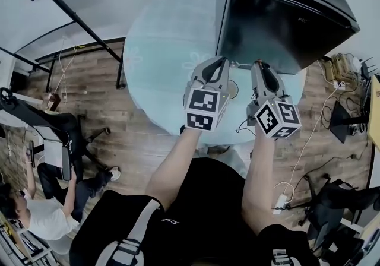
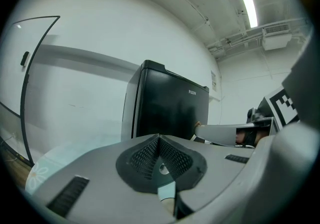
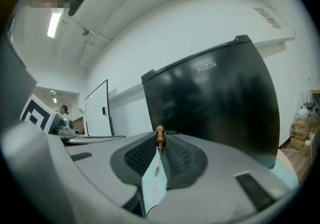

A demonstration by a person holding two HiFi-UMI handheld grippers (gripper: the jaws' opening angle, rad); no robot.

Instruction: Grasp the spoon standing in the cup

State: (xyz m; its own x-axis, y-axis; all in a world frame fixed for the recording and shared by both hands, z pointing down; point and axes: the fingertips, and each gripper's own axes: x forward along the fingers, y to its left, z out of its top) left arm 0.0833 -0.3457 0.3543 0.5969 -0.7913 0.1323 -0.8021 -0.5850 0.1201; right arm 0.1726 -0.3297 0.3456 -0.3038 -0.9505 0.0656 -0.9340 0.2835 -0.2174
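Round glass table [image 1: 160,51], w/ a black fridge [image 1: 279,15] at its far side. Both grippers are over the near edge, side by side. Left gripper [image 2: 159,138]: jaws together, nothing btwn the pads. Right gripper [image 3: 159,143]: jaws clamped on the spoon [image 3: 160,135]. The spoon's thin handle is pinched at the tips, w/ its brown knob end poking just above them.

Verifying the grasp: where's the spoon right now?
Right gripper view, centre: the spoon, only its brown handle tip showing, is pinched in the right gripper, in front of the black fridge.
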